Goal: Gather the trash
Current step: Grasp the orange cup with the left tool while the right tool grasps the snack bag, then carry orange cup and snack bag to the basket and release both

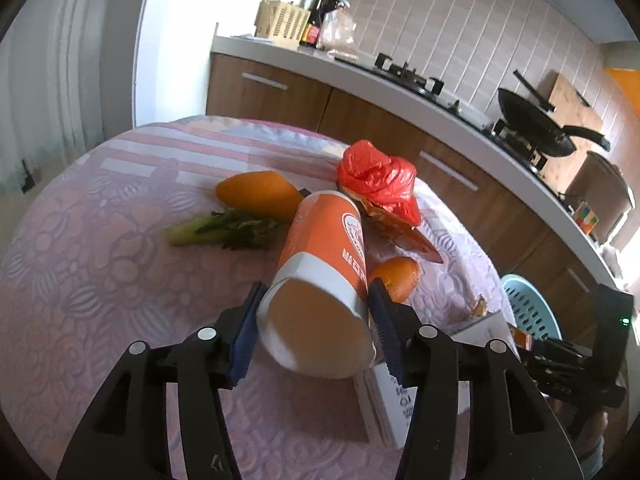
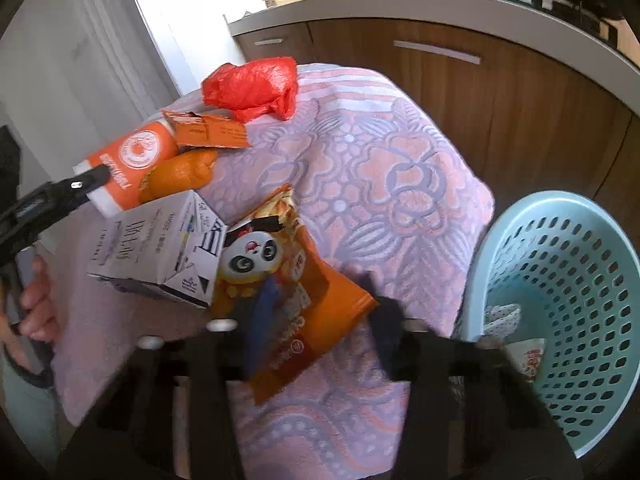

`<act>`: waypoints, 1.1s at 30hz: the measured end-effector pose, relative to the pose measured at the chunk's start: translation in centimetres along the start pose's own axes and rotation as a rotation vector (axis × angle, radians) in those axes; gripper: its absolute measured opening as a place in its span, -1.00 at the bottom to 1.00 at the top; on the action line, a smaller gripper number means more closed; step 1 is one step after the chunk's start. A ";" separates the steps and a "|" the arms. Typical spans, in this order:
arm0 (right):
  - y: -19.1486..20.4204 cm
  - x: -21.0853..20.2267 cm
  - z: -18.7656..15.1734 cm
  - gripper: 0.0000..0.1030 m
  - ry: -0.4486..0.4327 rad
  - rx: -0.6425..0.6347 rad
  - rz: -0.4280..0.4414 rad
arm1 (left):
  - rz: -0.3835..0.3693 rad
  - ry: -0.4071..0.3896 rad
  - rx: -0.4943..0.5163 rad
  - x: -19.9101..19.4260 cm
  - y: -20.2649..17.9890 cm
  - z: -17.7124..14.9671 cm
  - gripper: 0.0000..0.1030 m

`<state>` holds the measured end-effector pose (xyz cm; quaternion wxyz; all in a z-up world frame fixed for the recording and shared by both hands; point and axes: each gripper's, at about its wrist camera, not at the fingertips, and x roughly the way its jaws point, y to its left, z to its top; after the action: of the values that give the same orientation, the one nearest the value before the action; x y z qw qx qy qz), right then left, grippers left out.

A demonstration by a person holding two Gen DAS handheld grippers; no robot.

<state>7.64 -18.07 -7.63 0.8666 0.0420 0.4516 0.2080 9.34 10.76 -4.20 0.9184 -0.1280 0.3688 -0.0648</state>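
My left gripper (image 1: 314, 306) is shut on an orange and white paper cup (image 1: 324, 256), gripped near its open rim and held tilted above the table; the cup also shows in the right wrist view (image 2: 128, 164). My right gripper (image 2: 316, 304) is open and blurred, its fingers on either side of an orange panda snack bag (image 2: 280, 280) lying on the cloth. A white milk carton (image 2: 160, 252) lies beside the bag. A crumpled red plastic bag (image 2: 252, 86) and an orange wrapper (image 2: 208, 132) lie farther back.
A light blue perforated basket (image 2: 568, 304) stands off the table's right edge with some wrappers inside. A carrot (image 1: 260, 192), a green vegetable stalk (image 1: 224, 230) and an orange fruit (image 2: 180, 174) lie on the patterned pink tablecloth (image 2: 380, 168). Brown kitchen cabinets (image 2: 460, 80) stand behind.
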 end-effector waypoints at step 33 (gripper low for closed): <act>-5.3 -16.6 0.4 -0.95 -0.425 0.040 -0.257 | -0.251 -0.133 0.255 -5.0 -19.5 0.8 -0.23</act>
<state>1.23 -29.47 3.91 0.9604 0.0441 0.2649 0.0738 5.83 -6.70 5.22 0.9342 -0.0598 0.2772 -0.2166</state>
